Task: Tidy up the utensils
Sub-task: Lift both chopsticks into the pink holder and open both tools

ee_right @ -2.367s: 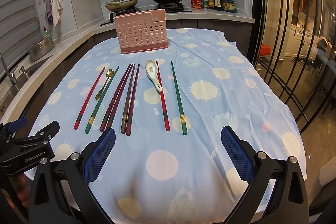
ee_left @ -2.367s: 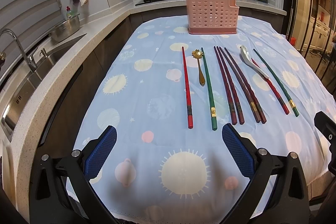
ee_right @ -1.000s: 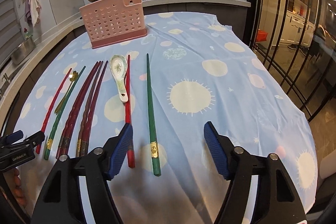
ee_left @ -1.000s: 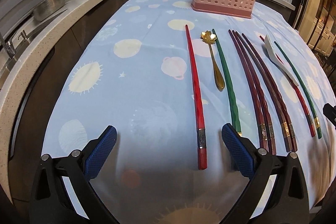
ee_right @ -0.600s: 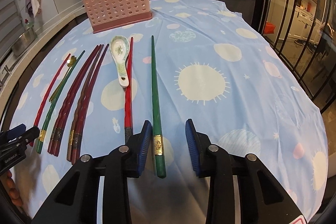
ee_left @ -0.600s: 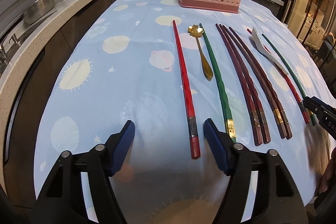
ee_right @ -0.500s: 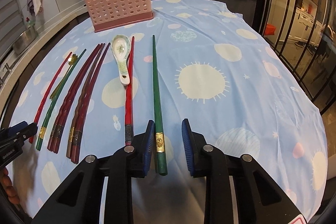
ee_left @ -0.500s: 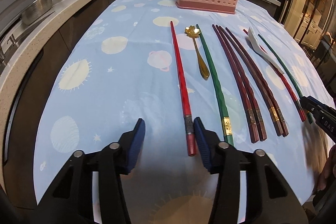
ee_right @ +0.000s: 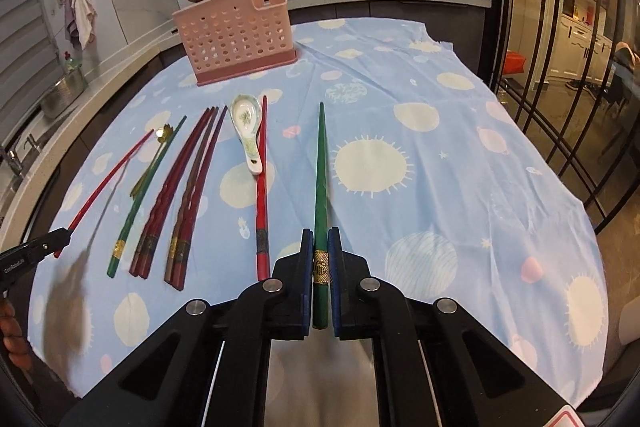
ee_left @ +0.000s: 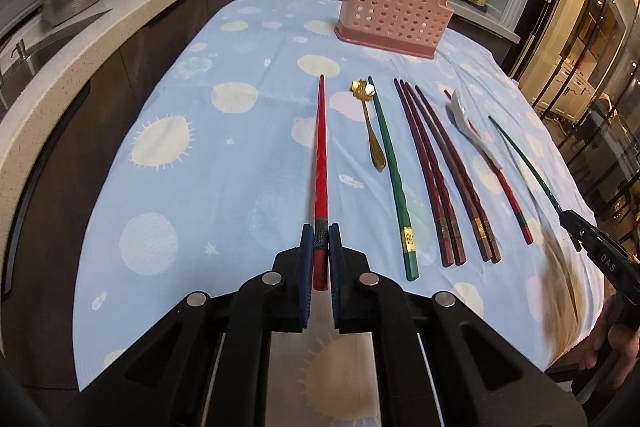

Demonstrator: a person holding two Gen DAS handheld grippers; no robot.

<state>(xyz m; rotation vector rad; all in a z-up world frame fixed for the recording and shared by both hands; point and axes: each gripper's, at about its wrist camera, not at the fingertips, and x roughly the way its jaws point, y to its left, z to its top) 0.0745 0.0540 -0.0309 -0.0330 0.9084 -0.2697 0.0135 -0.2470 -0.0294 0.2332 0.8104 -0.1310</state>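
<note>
Near the surface's front edge, left tool point(ee_left: 319, 247) pinches the outermost red chopstick point(ee_left: 320, 155) at its handle end; right tool point(ee_right: 320, 259) pinches a green chopstick point(ee_right: 320, 179) likewise, presumably for tip-first insertion into the pink holder point(ee_right: 236, 35) standing toward the far edge

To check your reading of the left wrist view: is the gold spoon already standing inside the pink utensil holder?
No: the gold spoon lies flat on the cloth between two chopsticks, well short of the pink utensil holder.
</note>
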